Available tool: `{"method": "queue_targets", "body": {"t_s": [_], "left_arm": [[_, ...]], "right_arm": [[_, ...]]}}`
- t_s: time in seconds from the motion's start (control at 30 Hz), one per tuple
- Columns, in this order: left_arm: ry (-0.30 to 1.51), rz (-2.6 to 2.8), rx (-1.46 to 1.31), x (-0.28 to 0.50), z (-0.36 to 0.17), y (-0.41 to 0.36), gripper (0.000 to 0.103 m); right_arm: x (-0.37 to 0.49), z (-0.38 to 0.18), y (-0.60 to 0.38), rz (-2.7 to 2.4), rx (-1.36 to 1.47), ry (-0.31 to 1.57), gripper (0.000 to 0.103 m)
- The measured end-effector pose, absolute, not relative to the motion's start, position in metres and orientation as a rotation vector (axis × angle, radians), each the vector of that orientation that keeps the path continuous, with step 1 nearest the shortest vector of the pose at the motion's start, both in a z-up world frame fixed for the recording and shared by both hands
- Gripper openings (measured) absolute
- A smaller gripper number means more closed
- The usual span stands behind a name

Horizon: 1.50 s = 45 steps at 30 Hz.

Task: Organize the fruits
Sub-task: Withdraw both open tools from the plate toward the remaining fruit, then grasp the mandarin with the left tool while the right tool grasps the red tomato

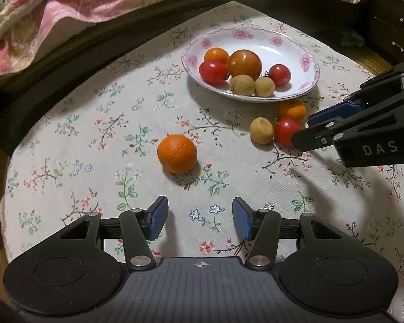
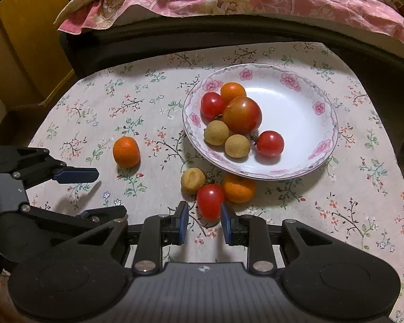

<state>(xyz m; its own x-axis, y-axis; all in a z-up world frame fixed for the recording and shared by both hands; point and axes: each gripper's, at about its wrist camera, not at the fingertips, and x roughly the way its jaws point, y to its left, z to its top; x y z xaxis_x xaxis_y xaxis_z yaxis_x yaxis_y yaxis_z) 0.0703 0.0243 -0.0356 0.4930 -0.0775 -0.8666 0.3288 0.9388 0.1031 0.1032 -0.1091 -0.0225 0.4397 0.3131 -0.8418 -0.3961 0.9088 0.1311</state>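
While the right claw (image 2: 204, 219), jaws apart, straddles a loose red tomato (image 2: 210, 201), next: clamp, lift to plate (image 2: 296, 169); left claw (image 1: 199, 216) apart, idle.

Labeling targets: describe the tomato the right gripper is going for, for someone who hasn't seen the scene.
Find the floral plate; three fruits sit on the cloth by its near rim. The red tomato is nearest the open right gripper, the only red one there, between a tan fruit and an orange.

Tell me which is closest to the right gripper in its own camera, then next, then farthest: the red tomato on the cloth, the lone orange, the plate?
1. Red tomato, just ahead of the right gripper, between its fingers.
2. Lone orange, ahead-left.
3. Plate, farther back.
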Motion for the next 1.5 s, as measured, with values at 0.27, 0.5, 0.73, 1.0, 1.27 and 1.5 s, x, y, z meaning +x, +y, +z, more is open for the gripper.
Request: {"method": "queue_targets", "body": {"t_s": [0.27, 0.5, 0.73, 1.0, 1.27, 1.5], "left_arm": [[1.044, -0.252, 0.251, 0.072, -0.039, 0.028, 0.061], [1.046, -0.251, 0.239, 0.073, -0.039, 0.029, 0.061], [1.041, -0.257, 0.219, 0.071, -0.037, 0.039, 0.060], [1.002, -0.260, 0.171, 0.083, -0.035, 0.039, 0.060], [0.982, -0.197, 0.159, 0.112, -0.046, 0.034, 0.060], [0.957, -0.193, 0.146, 0.120, -0.046, 0.029, 0.046]], "right_arm": [[0.103, -0.025, -0.106, 0.449, -0.093, 1.034, 0.029], [0.104, -0.025, -0.108, 0.446, -0.088, 1.041, 0.029], [0.108, -0.027, -0.118, 0.422, -0.065, 1.048, 0.029], [0.111, -0.027, -0.132, 0.397, -0.034, 1.049, 0.029], [0.111, -0.025, -0.142, 0.389, -0.009, 1.044, 0.029], [0.112, -0.028, -0.149, 0.388, 0.014, 1.050, 0.029]]}}
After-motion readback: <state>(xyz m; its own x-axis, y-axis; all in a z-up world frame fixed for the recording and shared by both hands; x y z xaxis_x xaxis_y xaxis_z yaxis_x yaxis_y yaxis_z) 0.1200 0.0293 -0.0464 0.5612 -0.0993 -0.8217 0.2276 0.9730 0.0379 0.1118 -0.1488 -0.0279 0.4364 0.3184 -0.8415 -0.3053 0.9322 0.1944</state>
